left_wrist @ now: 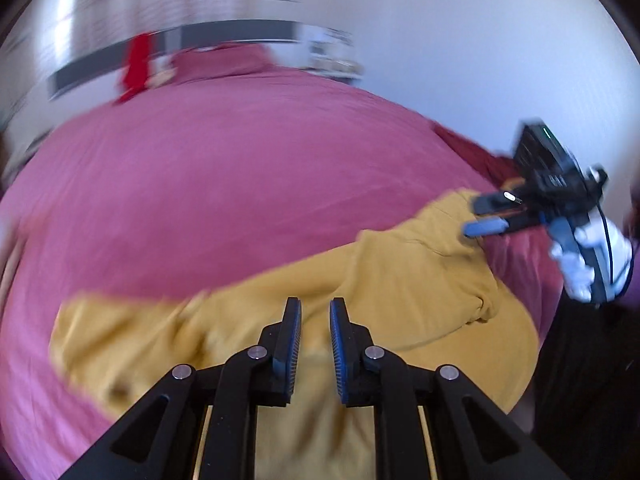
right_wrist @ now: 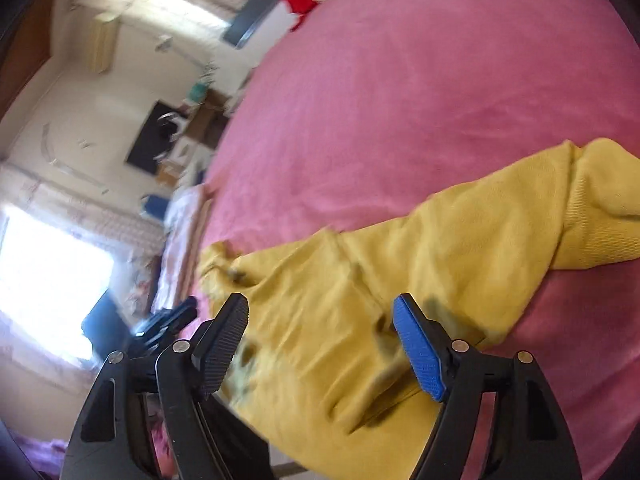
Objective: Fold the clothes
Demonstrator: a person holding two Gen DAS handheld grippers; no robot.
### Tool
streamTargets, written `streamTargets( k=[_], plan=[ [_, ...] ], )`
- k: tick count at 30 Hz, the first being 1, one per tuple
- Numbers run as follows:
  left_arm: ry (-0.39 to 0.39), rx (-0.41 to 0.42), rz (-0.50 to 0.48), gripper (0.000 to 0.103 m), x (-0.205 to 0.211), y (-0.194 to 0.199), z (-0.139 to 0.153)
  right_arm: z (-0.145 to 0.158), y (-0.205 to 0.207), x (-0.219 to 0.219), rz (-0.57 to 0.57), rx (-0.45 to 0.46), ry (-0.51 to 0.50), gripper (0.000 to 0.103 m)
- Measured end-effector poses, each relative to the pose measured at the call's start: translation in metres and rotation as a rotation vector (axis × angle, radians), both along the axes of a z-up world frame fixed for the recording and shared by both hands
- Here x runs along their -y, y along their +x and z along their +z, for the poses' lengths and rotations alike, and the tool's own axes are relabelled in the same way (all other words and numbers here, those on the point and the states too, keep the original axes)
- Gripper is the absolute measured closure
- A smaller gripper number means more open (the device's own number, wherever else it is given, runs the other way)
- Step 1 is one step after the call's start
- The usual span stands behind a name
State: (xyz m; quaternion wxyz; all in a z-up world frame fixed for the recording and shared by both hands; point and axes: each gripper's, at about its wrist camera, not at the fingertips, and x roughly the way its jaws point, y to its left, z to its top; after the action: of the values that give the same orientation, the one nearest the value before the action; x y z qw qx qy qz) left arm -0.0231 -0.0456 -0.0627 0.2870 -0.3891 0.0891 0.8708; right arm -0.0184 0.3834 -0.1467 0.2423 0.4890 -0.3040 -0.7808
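A mustard-yellow sweatshirt [left_wrist: 400, 280] lies crumpled in a long strip across the near part of a pink bedspread [left_wrist: 240, 160]. My left gripper [left_wrist: 316, 308] hovers above its middle, jaws a narrow gap apart with nothing between them. My right gripper [left_wrist: 484, 216], held in a white-gloved hand [left_wrist: 584, 256], is over the garment's far right end. In the right wrist view the right gripper [right_wrist: 322, 308] stands wide open just above the sweatshirt [right_wrist: 400, 280], gripping no cloth. A ribbed sleeve end [right_wrist: 600, 220] lies folded over at the right.
A pink pillow [left_wrist: 224, 60], a red item [left_wrist: 136, 68] and a dark headboard [left_wrist: 240, 34] are at the bed's far end. The bed's left edge [right_wrist: 208, 208] drops to a cluttered room with a bright window [right_wrist: 48, 272]. A white wall [left_wrist: 480, 60] lies to the right.
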Motion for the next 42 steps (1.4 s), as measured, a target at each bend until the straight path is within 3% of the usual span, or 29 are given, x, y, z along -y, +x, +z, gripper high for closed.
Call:
streamTargets(
  k=[4,6,9,13,16,19,22,24,26,28,32,39,42],
  plan=[
    [-0.048,0.097,-0.129,0.089,-0.042,-0.038,-0.02,0.005,-0.01,-0.005,0.021,0.019,0.077,0.027],
    [-0.014,0.185,-0.154,0.089,-0.053,-0.052,-0.031,0.007,-0.003,-0.017,0.023,0.041,0.087,0.027],
    [0.032,0.283,-0.176,0.089,-0.058,-0.061,-0.042,-0.01,0.007,-0.025,0.008,0.107,-0.001,0.027],
    [-0.026,0.35,-0.193,0.089,-0.062,-0.055,-0.057,-0.032,0.011,-0.02,0.015,0.154,-0.102,0.027],
    [-0.032,0.338,-0.175,0.089,-0.062,-0.054,-0.056,-0.039,0.014,-0.022,-0.004,0.164,-0.159,0.027],
    [-0.031,0.264,-0.15,0.089,-0.058,-0.051,-0.043,-0.042,0.012,-0.019,-0.015,0.169,-0.184,0.031],
    [-0.017,0.326,-0.171,0.086,-0.054,-0.059,-0.047,-0.044,0.011,-0.017,-0.005,0.18,-0.187,0.042],
    [-0.022,0.375,-0.199,0.086,-0.06,-0.065,-0.057,-0.045,0.009,-0.013,0.003,0.188,-0.159,0.068],
    [-0.053,0.343,-0.231,0.084,-0.066,-0.062,-0.062,-0.048,0.009,-0.01,-0.004,0.203,-0.122,0.08],
    [-0.053,0.325,-0.24,0.083,-0.068,-0.06,-0.063,-0.05,0.01,-0.009,-0.019,0.202,-0.124,0.082],
    [0.004,0.37,-0.222,0.083,-0.056,-0.064,-0.063,-0.052,0.018,-0.016,-0.027,0.207,-0.142,0.082],
    [-0.136,0.313,-0.259,0.082,-0.061,-0.061,-0.059,-0.052,0.02,-0.012,-0.017,0.189,-0.157,0.082],
    [-0.141,0.317,-0.255,0.08,-0.066,-0.064,-0.065,-0.052,0.019,-0.012,-0.005,0.184,-0.145,0.082]
  ],
)
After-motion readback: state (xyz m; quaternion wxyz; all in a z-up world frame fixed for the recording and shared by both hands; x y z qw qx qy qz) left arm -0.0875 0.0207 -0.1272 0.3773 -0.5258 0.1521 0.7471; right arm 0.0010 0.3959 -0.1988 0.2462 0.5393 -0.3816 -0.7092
